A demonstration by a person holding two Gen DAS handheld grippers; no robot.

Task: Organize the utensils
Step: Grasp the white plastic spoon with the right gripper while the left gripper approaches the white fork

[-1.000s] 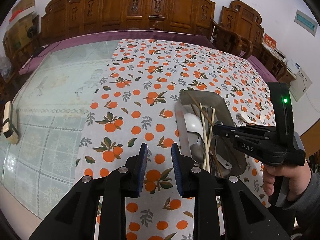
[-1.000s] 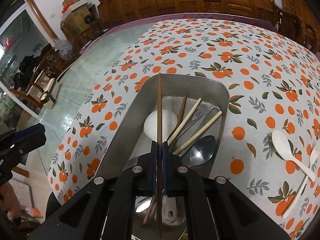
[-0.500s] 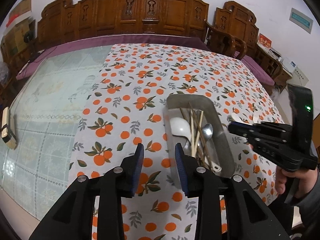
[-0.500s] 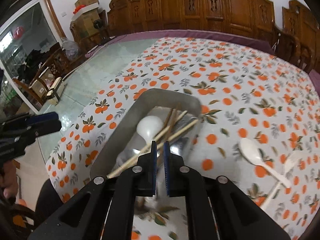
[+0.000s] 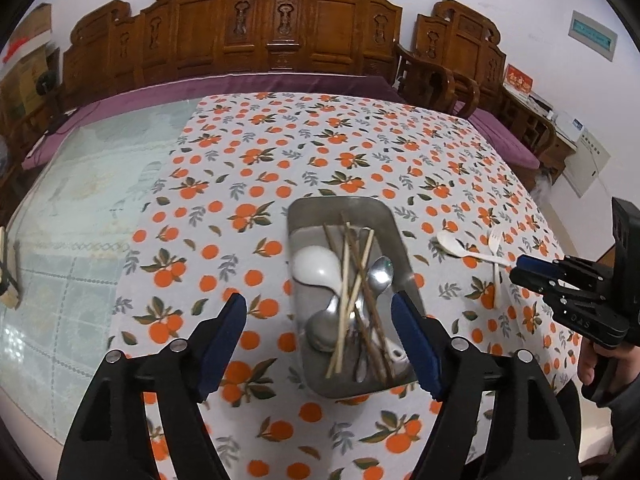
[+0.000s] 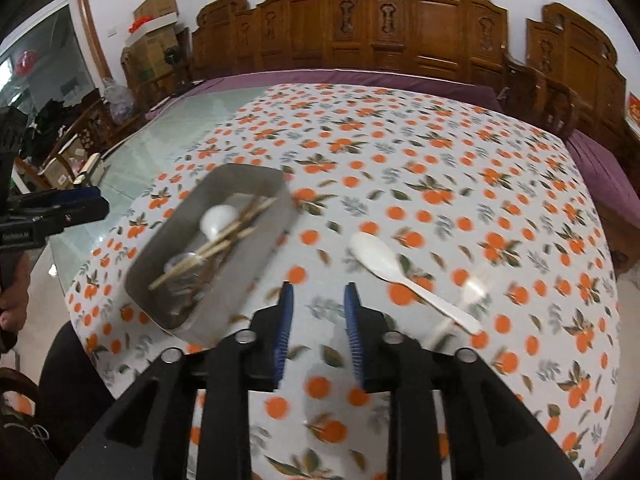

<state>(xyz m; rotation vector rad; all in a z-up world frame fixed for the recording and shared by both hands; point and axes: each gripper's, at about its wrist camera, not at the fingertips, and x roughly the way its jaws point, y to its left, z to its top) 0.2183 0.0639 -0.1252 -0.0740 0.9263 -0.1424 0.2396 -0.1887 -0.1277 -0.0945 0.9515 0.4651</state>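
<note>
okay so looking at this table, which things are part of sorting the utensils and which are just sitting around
Job:
metal tray holding chopsticks and spoons
white plastic spoon on the cloth
white fork beside it

Lying about:
carved wooden chairs
cardboard boxes
small object at the table's glass edge

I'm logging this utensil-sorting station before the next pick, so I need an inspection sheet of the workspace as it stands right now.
Surface: table with an orange-print tablecloth over the right part; glass top bare on the left.
Job's things: metal tray holding a white spoon, chopsticks and a metal spoon; a white plastic spoon and a plastic fork lie on the cloth beside it.
Clutter: a small object at the table's left edge, too cut off to identify.
Grippers: left gripper jaws opening, nothing held; right gripper jaws opening, nothing between the fingers.
Cables: nothing seen.
Surroundings: carved wooden chairs; cardboard boxes.
</note>
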